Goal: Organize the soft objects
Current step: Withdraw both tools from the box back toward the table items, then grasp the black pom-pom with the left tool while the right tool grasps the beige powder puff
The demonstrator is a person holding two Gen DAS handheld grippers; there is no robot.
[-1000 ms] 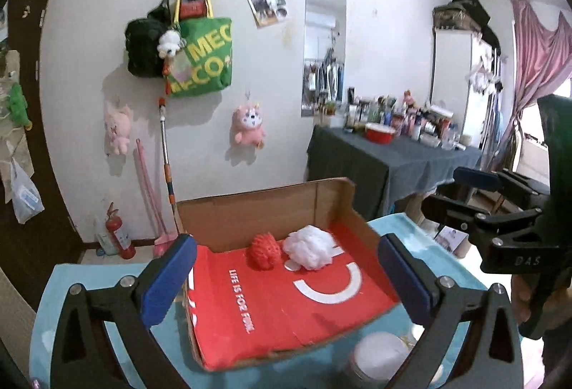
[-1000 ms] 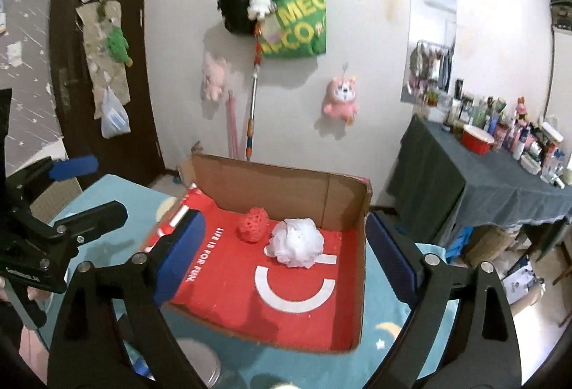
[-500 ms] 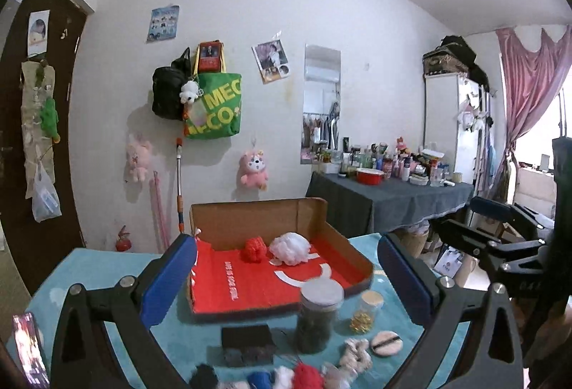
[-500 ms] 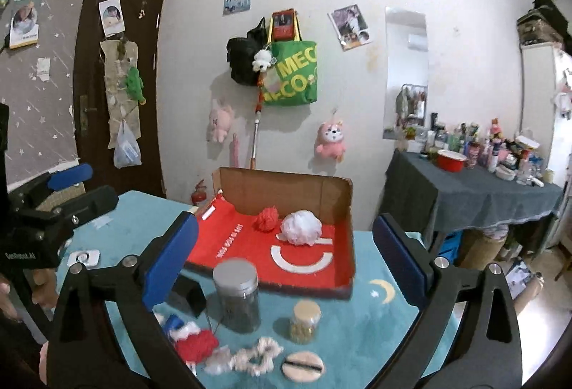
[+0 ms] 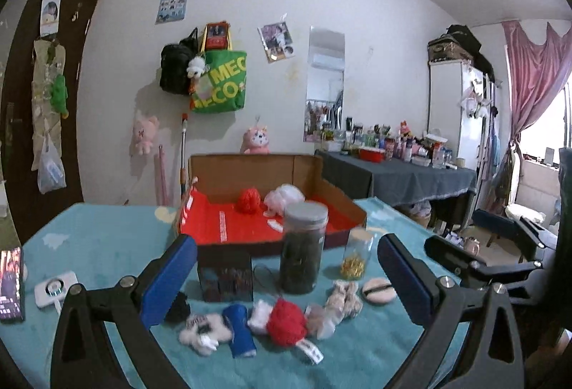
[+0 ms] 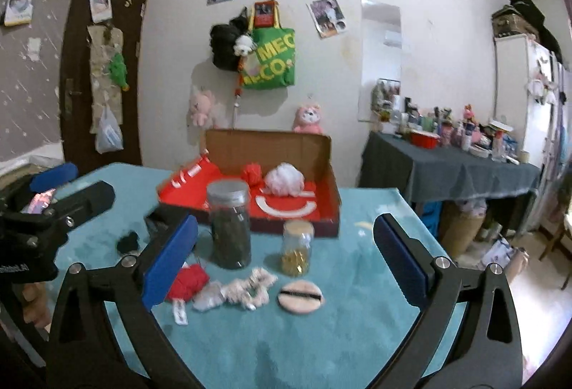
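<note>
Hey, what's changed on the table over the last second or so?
Both grippers, left and right, pulled back from the cardboard box, bringing the jars and the row of soft toys into view. Nothing was grasped or released. The red pom-pom and white pom-pom stayed in the box.

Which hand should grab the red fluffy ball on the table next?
Probably the left. The left gripper is open with the red fluffy ball lying between its fingers, while in the right gripper's view the ball sits off behind its left finger.
</note>
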